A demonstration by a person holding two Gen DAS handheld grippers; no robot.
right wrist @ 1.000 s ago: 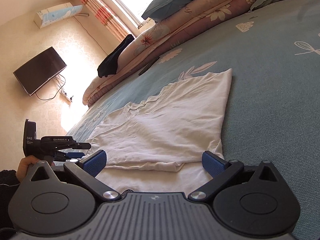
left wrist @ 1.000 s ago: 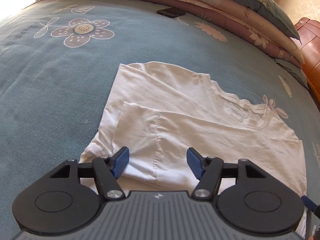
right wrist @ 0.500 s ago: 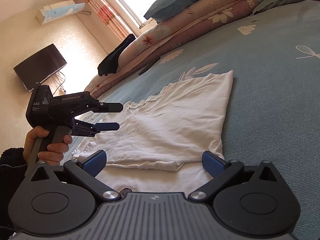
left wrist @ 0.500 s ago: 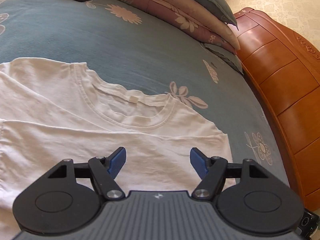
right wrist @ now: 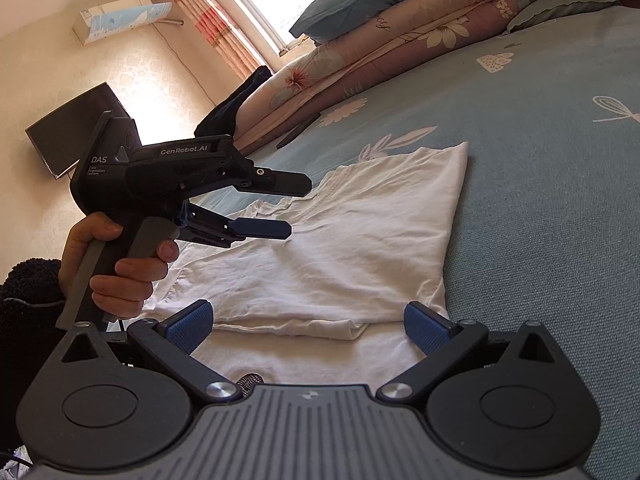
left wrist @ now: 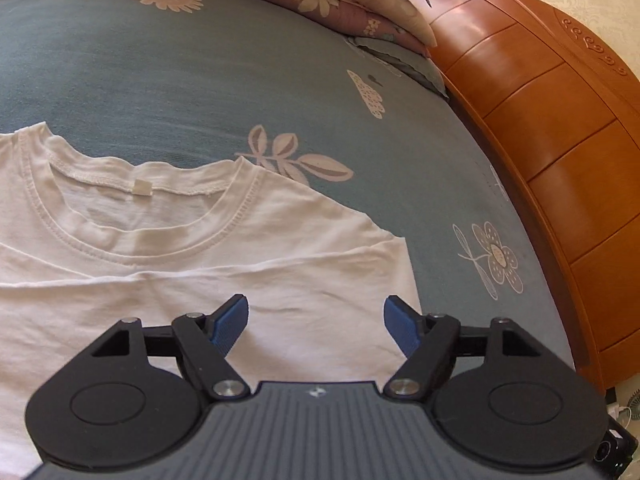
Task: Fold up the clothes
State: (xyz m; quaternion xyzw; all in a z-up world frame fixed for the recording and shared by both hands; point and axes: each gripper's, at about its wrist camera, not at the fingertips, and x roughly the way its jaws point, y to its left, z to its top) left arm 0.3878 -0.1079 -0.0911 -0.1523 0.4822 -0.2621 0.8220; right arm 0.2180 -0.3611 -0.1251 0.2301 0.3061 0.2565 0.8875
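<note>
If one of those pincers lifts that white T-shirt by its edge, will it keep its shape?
Probably not. The white T-shirt looks thin and creased, so it should droop. Its folded layers would likely slide apart. It seems light; the bedspread may drag it slightly.

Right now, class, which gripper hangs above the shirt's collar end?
The left gripper, the one with a hand on its handle, hangs open over the white shirt's collar end.

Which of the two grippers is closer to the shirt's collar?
Left. The left gripper hangs open just below the collar. The right gripper sits open at the opposite, folded end of the shirt, far from the collar.
</note>
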